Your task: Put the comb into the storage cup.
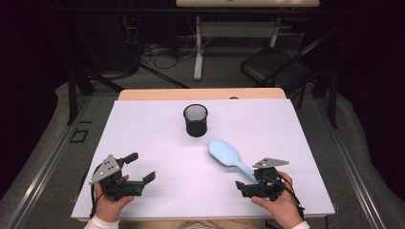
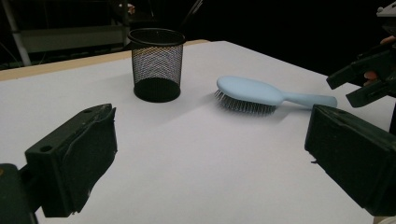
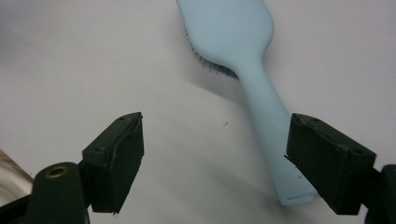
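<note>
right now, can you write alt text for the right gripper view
The right gripper hangs open over a white table, its jaws either side of the handle end of a light blue hairbrush lying bristles down, neither pad clearly touching it.

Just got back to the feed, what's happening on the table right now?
A person holds a gripper in each hand over the white table. The right gripper is open at the handle end of a light blue hairbrush, which lies bristles down; the handle tip sits by one jaw, not clamped. The left gripper waits open, apart from everything. A black mesh cup stands upright behind the brush.
</note>
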